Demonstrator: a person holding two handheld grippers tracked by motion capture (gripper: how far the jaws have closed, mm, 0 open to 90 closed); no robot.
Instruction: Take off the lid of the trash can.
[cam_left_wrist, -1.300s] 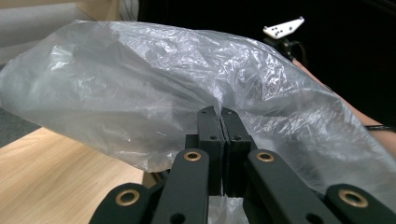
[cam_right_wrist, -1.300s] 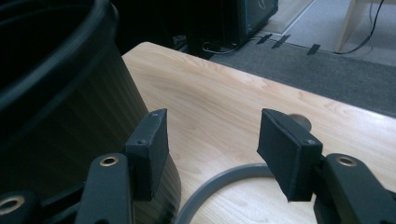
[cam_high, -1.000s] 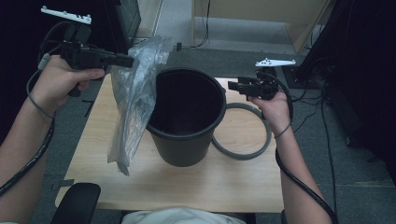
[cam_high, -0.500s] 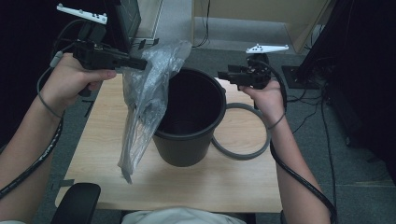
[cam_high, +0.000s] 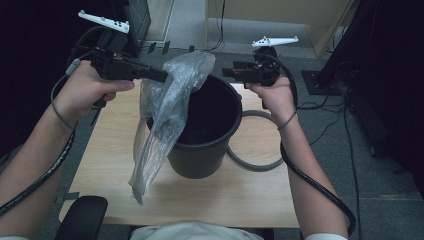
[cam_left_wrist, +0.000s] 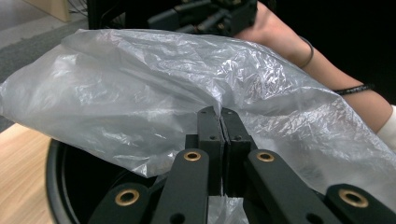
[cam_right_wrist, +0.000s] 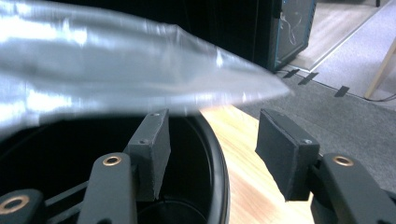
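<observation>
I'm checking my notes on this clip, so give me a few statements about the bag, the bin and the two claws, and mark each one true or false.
1. The left claw is shut on the plastic bag. True.
2. The right claw is also gripping the bag. False: its jaws stand open, with the bag just beyond them.
3. The black bin stands upright on the wooden table. True.
4. The grey ring is fitted on the bin's rim. False: it lies flat on the table beside the bin, on the right claw's side.
5. The bag lies wholly inside the bin. False: it is held up over the rim and hangs down the bin's outside.
</observation>
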